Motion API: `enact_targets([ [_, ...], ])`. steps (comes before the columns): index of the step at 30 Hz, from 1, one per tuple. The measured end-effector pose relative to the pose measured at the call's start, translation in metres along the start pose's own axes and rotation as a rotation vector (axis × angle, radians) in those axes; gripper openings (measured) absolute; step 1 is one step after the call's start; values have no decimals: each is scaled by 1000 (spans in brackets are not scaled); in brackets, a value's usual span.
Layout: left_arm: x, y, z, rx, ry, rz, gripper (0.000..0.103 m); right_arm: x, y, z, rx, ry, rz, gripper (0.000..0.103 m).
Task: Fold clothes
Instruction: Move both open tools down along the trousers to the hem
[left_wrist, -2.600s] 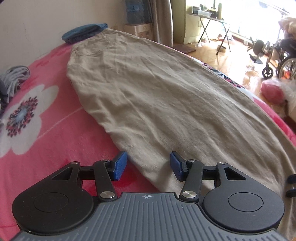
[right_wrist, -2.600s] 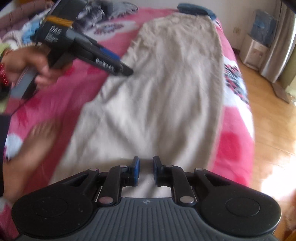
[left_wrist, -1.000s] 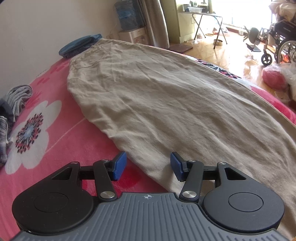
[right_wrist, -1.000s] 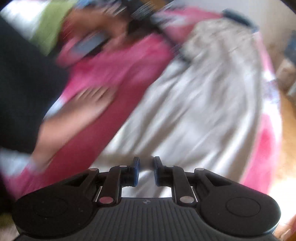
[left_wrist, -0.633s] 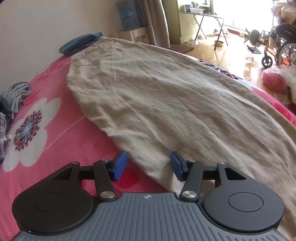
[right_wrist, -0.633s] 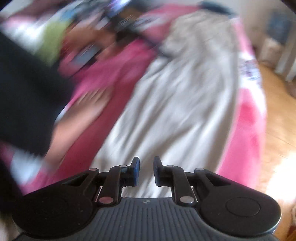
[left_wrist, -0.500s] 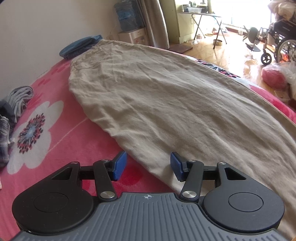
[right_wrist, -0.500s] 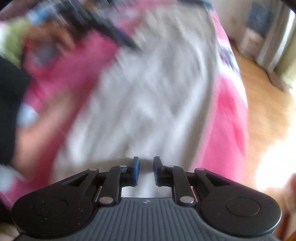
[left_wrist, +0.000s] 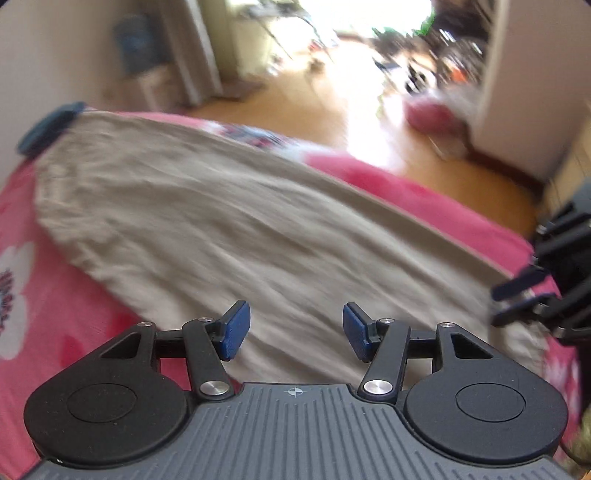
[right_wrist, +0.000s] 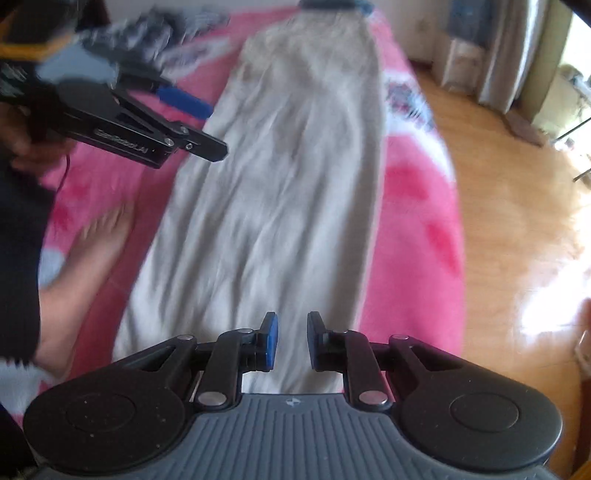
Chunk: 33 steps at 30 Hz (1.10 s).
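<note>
Beige garment (right_wrist: 295, 177) lies flat, lengthwise on the pink bed (right_wrist: 413, 229); thin, limp, light cloth, likely to sag and crease. Best pinched at the near hem corners. Left tool (left_wrist: 293, 330) spread and just widened, right tool (right_wrist: 290, 341) narrowly parted, both empty.

A home bedroom (lived-in): pink floral bedspread (right_wrist: 413, 221), wooden floor (right_wrist: 517, 206).

You are looking at pictures too blurred to give any readable text. White lettering is showing on the side of the left gripper (right_wrist: 207, 125) in your right wrist view, but it is smearing past reading, and nothing else is carrying a legible label or number.
</note>
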<state>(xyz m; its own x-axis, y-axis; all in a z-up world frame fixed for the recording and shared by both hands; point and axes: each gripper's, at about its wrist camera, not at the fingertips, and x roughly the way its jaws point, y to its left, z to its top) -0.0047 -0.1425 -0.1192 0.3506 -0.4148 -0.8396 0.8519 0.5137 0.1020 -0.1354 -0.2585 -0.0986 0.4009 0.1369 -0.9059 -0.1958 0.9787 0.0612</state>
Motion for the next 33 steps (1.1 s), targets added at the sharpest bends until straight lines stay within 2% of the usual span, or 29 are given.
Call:
enact_targets([
  [1,2,-7,-3,25,26,-5,56,2,2,-8,9,30,8,19],
  [4,3,-18,-13,71,86,-46,56,-13,0,-30,39,64,67,37],
  [5,4,-20,-15,81,103,-60,57,-20,0,-34,45,67,81,39],
  [8,9,-19,-17,80,148,-37,59,-29,-6,-34,79,61,48,40],
  [12,11,-11,-16,13,178,-8,60,-36,-21,-18,123,-35,-41,40],
  [16,14,-2,-13,-43,190,16,64,-33,-33,-2,186,-92,-74,45],
  [19,19,1,-13,-70,210,26,67,-20,-41,4,218,-87,-60,47],
  [23,22,1,-14,-93,222,29,70,-10,-39,3,205,-76,-61,59],
  [26,24,3,-15,-110,229,39,77,-9,-42,-1,202,-87,-64,59],
  [30,24,6,-15,-122,238,39,78,-11,-51,0,250,-128,-3,59],
  [33,24,5,-16,-121,242,41,78,-10,-56,1,277,-136,8,59],
])
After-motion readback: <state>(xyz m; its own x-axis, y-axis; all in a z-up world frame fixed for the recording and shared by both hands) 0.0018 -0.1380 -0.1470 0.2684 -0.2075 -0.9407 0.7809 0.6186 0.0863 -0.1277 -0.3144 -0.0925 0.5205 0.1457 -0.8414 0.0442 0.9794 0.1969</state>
